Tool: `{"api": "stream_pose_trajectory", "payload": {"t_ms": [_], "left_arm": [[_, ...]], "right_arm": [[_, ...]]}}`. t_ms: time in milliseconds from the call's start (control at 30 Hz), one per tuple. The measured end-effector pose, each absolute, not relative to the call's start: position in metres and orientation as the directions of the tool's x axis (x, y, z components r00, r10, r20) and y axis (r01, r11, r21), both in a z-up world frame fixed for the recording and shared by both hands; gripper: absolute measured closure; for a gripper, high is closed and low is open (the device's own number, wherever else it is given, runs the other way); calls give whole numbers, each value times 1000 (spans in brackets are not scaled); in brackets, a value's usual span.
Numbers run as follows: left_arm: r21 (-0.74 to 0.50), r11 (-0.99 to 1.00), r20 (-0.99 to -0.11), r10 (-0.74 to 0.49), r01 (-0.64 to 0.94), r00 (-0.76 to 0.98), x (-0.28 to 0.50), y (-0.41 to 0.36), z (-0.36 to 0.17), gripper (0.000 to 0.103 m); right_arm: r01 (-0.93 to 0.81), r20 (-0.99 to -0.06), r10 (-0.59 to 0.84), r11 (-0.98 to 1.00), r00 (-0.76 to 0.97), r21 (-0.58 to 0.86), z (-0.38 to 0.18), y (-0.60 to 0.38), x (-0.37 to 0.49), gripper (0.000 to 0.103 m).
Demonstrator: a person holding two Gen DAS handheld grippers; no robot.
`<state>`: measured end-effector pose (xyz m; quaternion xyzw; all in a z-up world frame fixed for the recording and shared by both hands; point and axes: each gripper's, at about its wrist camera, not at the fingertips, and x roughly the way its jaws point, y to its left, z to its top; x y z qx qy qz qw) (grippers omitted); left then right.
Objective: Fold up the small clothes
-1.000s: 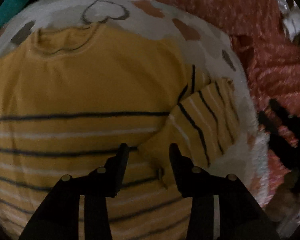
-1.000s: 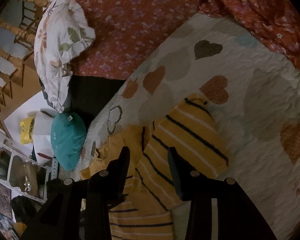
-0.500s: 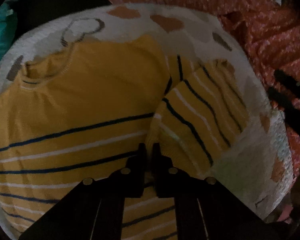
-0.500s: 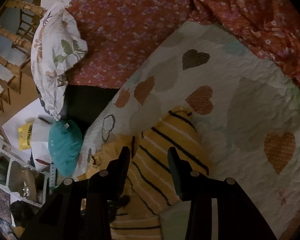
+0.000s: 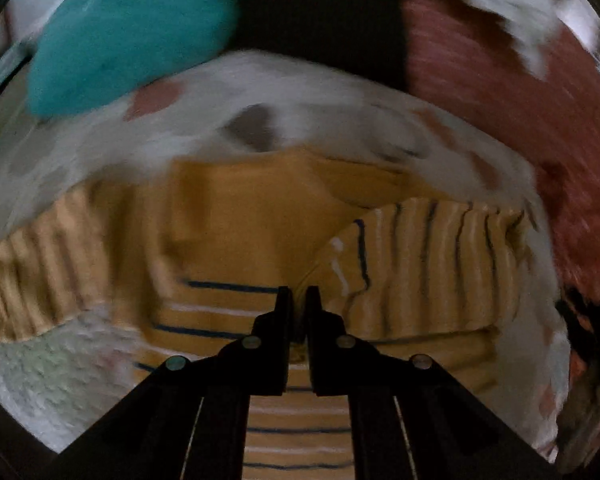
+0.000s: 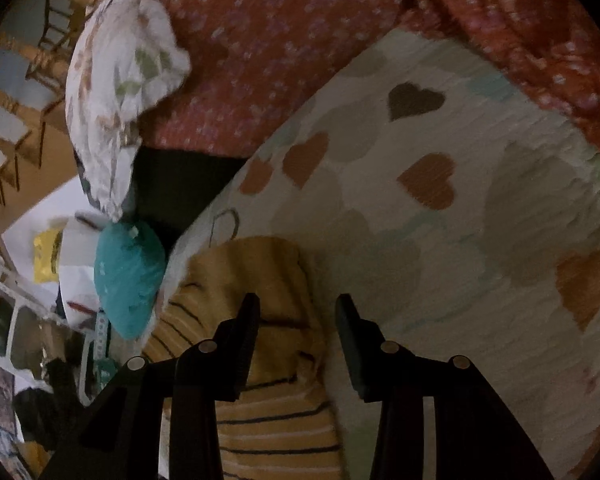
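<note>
A small yellow sweater (image 5: 240, 232) with dark and white stripes lies on a white quilt with hearts (image 5: 312, 92). My left gripper (image 5: 299, 300) is shut on the sweater's fabric where the right sleeve (image 5: 432, 264) meets the body, and the sleeve lies folded across. The other sleeve (image 5: 32, 272) spreads to the left. In the right wrist view the sweater (image 6: 260, 280) lies bunched under my right gripper (image 6: 296, 312), which is open and empty above it.
A teal cushion (image 5: 128, 32) lies past the quilt's far edge and also shows in the right wrist view (image 6: 130, 276). A red floral sheet (image 6: 280, 48) surrounds the quilt (image 6: 480, 208). A floral pillow (image 6: 120, 92) and wooden chairs (image 6: 16, 68) stand at the left.
My left gripper closed on the sweater at the sleeve and has pulled it across, with the view now blurred by motion. The right gripper stayed open and moved in over the sweater.
</note>
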<state>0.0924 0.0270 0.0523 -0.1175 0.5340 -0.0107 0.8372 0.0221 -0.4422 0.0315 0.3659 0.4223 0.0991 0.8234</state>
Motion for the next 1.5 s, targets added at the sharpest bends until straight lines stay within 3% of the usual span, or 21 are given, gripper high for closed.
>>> {"api": "stream_pose_trajectory", "payload": {"t_ms": [167,467,567,667,800,900,1000,1100,1200,1267,1333,1467,1500], "left_arm": [[-128,967,-923,-34,-221,383,114,71,20,96],[-212,918,-918,-69,-335,391,109,107,11,94],[-239,924,-907,-103,-297,409,93,98,19,93],[-273,929,-894,-149,-250,423,74,83,22,87],[-267,944,-889,-164,-192,428,72,63,11,84],[-255,944,-908,-159,-208,388,82,61,-9,84],[-267,930,-918,-167,-251,360,93,67,-20,84],[-240,941,-924,-146,-240,354,100,65,-18,84],[-244,938,-927,-152,-244,343,105,68,-21,84],[-252,936,-927,-160,-246,340,108,71,-21,84],[-234,940,-930,-142,-248,340,109,74,-20,85],[-8,946,-930,111,-323,350,106,88,-15,85],[-8,940,-931,118,-342,345,107,96,-16,86]], "right_arm": [[108,-656,476,756,586,646,28,-398,38,55],[66,-755,372,876,540,479,14,-339,62,55],[99,-782,342,886,522,453,7,-341,65,55],[109,-779,366,870,509,481,6,-350,62,55],[23,-712,458,833,533,553,14,-349,49,58],[-18,-721,430,865,543,502,11,-339,48,61],[-23,-748,510,832,426,554,-12,-326,52,68],[-163,-751,618,786,232,597,-21,-292,36,68],[-335,-815,575,784,73,523,-30,-251,10,68],[-432,-848,521,790,99,435,-19,-238,0,68],[-425,-822,546,790,162,441,-1,-245,3,68],[-294,-795,493,866,355,405,18,-277,22,62],[-254,-792,482,875,376,412,17,-285,27,62]]}}
